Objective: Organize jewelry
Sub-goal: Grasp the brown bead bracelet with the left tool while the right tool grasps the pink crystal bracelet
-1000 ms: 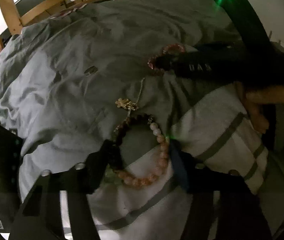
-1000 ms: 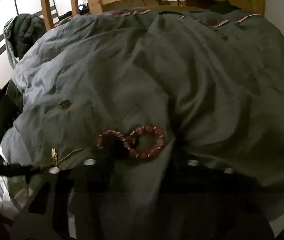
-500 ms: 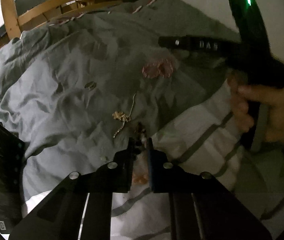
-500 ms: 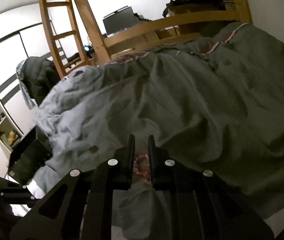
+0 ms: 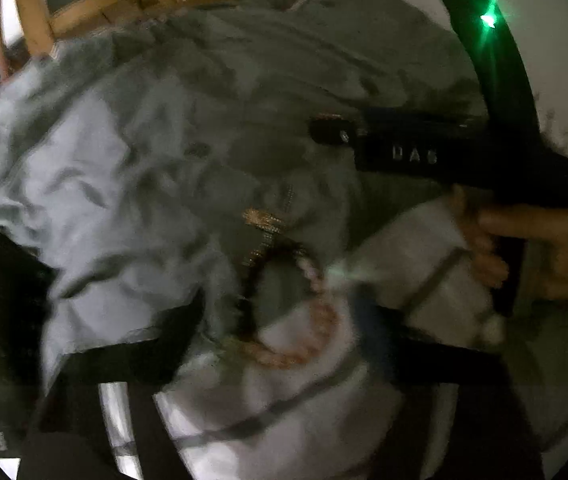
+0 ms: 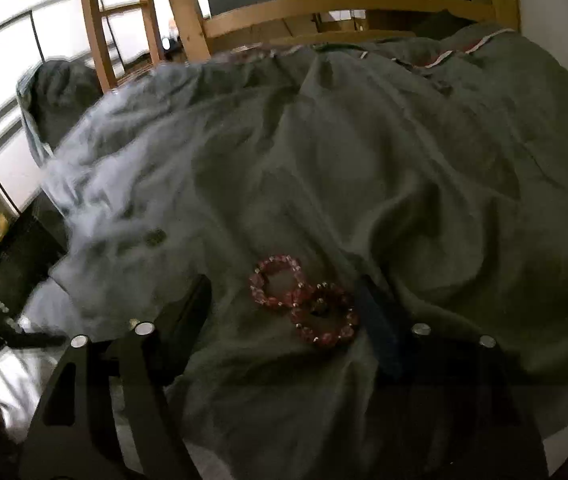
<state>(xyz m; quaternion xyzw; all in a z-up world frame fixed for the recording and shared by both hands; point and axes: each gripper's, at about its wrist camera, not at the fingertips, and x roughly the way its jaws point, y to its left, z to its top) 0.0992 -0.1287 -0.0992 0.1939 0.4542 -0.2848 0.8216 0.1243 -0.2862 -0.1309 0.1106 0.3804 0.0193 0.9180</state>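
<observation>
Both claws are spreading. The left gripper (image 5: 280, 320) straddles the pink-and-brown bead bracelet (image 5: 284, 312); the right gripper (image 6: 284, 304) straddles the red bead bracelet (image 6: 303, 300), neither pinched. Descend squarely, pinching beads, not duvet (image 6: 403, 180).

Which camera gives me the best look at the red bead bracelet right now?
The right wrist view: the red bead bracelet lies twisted into two loops on the grey duvet, fairly sharp. In the blurred left wrist view it's almost wholly hidden behind the right hand-held gripper.
</observation>
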